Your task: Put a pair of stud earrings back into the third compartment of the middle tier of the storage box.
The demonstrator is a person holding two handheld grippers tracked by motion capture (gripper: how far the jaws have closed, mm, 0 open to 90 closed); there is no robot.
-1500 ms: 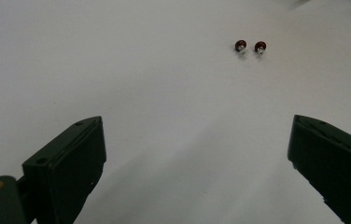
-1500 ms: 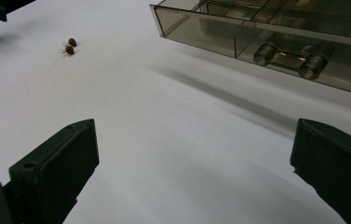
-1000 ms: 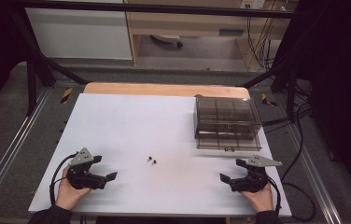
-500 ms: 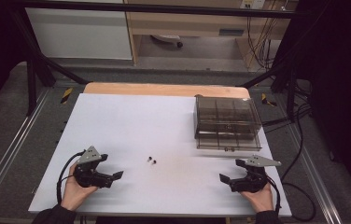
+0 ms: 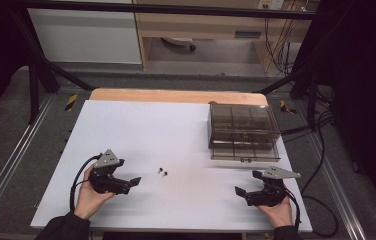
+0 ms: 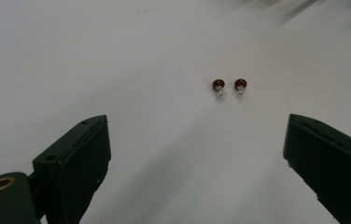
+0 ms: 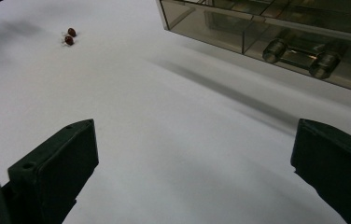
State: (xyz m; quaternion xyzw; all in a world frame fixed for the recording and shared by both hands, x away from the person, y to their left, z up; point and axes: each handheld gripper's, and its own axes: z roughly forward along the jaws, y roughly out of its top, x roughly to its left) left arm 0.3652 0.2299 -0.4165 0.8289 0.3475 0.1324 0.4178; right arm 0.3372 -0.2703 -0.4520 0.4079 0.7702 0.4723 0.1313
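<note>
Two small dark red beads (image 5: 163,172) lie side by side on the white table (image 5: 176,130), also visible as the beads (image 6: 229,86) ahead of the left jaws and the beads (image 7: 69,36) at the upper left of the right gripper view. My left gripper (image 5: 132,183) sits left of them, open, jaws pointing toward them with nothing between. My right gripper (image 5: 241,192) rests near the front right, open and empty. A smoky clear compartment box (image 5: 242,131) stands at the back right, its closed latch (image 7: 299,56) facing the right gripper.
A wooden strip (image 5: 176,95) borders the table's far edge. Metal frame rails (image 5: 6,165) run along both sides, and cables (image 5: 321,150) trail off the right side. Bare white surface lies between the two grippers.
The left gripper has slid to the right, closer to the two beads. The right gripper has stayed in place.
</note>
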